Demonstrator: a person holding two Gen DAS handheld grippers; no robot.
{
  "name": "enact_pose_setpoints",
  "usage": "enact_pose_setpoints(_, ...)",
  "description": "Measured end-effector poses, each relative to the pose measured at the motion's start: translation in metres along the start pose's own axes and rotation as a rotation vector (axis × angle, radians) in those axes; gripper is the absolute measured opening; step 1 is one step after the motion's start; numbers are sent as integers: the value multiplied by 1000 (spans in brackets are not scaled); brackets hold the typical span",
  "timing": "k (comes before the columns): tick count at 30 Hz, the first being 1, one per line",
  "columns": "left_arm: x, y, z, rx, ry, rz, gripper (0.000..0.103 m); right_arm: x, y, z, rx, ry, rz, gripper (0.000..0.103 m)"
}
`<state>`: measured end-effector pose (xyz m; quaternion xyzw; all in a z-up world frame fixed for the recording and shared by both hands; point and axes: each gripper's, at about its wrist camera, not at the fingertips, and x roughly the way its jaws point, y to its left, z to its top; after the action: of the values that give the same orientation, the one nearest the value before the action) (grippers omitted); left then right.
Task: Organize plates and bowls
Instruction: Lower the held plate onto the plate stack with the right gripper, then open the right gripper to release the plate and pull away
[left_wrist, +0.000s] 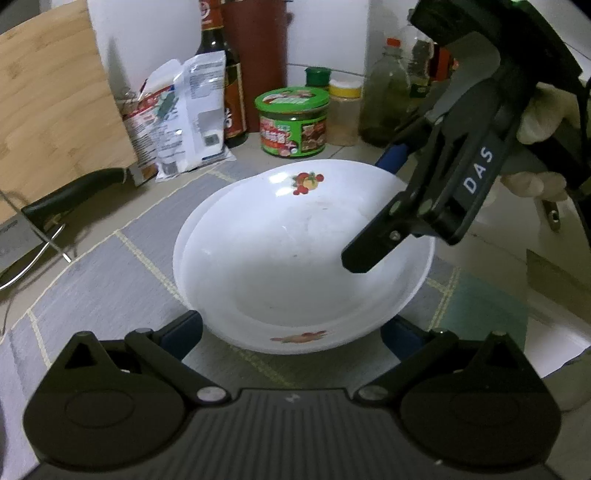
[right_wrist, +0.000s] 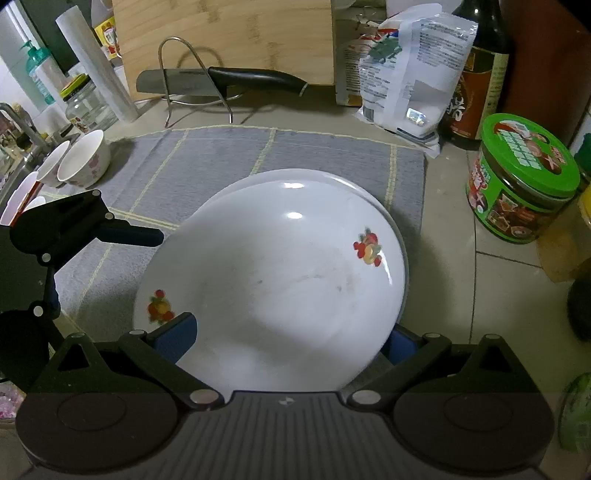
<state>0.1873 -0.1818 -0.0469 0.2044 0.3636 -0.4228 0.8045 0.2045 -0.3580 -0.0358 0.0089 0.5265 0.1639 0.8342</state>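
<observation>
While straddling top plate (right_wrist: 273, 280) rim, right gripper (right_wrist: 286, 341) spread wide, not clamped; left gripper (left_wrist: 291, 334) wide too. Two plates stacked on grey mat (right_wrist: 207, 155) on desk. Bowls (right_wrist: 79, 158) far left, unstacked, still pending.

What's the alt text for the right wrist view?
A white plate with fruit decals, stacked on another plate, sits between the right gripper's open blue fingers on a grey mat. The left gripper is at the left; two bowls, a knife and a green tin sit behind.
</observation>
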Motion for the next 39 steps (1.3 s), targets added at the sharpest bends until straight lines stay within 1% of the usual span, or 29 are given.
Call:
enact_pose_setpoints(12, 2, -1, 0, 17, 2, 16, 102, -3, 4, -4, -11, 14, -19, 103)
enact_pose_setpoints(17, -2, -1, -2, 8, -12, 32, 102, -1, 6, -7, -28, 33, -67, 103)
enact_pose_setpoints(23, -15, 4, -4, -35, -69, 59, 102, -10, 12, -8, -80, -18, -96, 103)
enact_pose_setpoints(26, -21, 4, -7, -61, -93, 83, 102, -13, 15, -8, -85, -59, -81, 103)
enact_pose_setpoints(30, -30, 6, -12, -119, -120, 108, 102, -13, 20, -5, -90, -110, -68, 103)
enact_pose_setpoints(33, -39, 6, -16, -160, -145, 147, 102, -12, 28, -2, -115, -143, -77, 103)
enact_pose_setpoints(39, -55, 6, -25, -264, -191, 220, 102, -11, 47, 3, -187, -193, -50, 103)
